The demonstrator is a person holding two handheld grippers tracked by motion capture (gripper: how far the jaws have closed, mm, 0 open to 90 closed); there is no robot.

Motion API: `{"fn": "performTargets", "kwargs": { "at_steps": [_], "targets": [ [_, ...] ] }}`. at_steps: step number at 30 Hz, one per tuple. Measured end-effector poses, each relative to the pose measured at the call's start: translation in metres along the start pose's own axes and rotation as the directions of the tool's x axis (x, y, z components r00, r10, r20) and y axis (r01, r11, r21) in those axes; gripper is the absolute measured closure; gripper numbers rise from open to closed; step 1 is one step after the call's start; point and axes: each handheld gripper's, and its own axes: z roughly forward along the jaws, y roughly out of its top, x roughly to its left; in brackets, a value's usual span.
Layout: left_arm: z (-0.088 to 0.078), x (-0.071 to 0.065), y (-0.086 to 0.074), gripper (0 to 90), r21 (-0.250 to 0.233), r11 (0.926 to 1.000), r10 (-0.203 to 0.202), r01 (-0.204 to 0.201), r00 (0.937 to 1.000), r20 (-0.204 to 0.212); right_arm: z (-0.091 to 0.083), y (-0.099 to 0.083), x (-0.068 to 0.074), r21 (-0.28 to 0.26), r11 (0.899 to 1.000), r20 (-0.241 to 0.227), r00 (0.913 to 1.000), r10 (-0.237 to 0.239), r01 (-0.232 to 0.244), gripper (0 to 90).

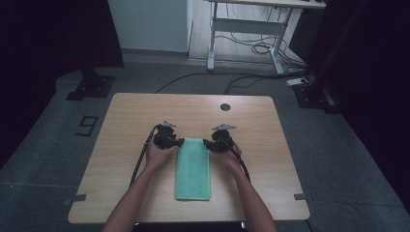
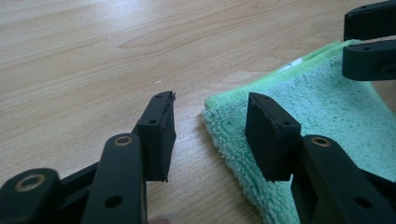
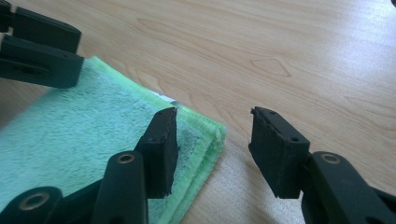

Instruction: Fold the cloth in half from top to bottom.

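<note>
A folded green towel [image 1: 193,169] lies on the wooden table [image 1: 125,125], its long side running toward the person. My left gripper [image 1: 181,142] sits at the towel's far left corner, my right gripper [image 1: 205,143] at its far right corner. In the left gripper view the left gripper [image 2: 210,135] is open, with the towel [image 2: 317,107] corner lying between the jaws, untouched by the pads. The right gripper [image 2: 369,42] shows at the top right. In the right gripper view the right gripper [image 3: 215,144] is open astride the towel [image 3: 84,135] corner, with the left gripper [image 3: 37,51] across from it.
A round cable hole [image 1: 225,107] sits in the table near its far edge. Bare wood surrounds the towel on all sides. Beyond the table stand a white desk frame [image 1: 241,29] and floor cables [image 1: 261,48]. Black stand bases flank the table.
</note>
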Motion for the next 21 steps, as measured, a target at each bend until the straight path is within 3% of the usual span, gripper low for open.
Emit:
{"fn": "performTargets", "kwargs": {
  "at_steps": [9, 16, 21],
  "targets": [
    [0.0054, -0.0028, -0.0029, 57.2, 0.011, 0.9998, 0.017, -0.017, 0.9998, -0.005, 0.0119, -0.0022, 0.0037, 0.028, 1.0, 0.012, 0.9999, -0.011, 0.011, 54.0],
    [0.0081, -0.002, -0.007, 62.8, -0.001, 1.0, 0.008, -0.008, 1.0, 0.003, 0.0135, -0.0025, 0.0029, 0.025, 1.0, 0.007, 0.9998, -0.017, 0.017, 58.4],
    [0.0075, -0.0052, -0.0093, 70.3, -0.001, 0.9996, 0.027, -0.027, 0.9996, 0.012, 0.0136, -0.0037, 0.0029, 0.017, 0.999, -0.026, 0.9993, -0.027, 0.027, 69.6]
  ]
}}
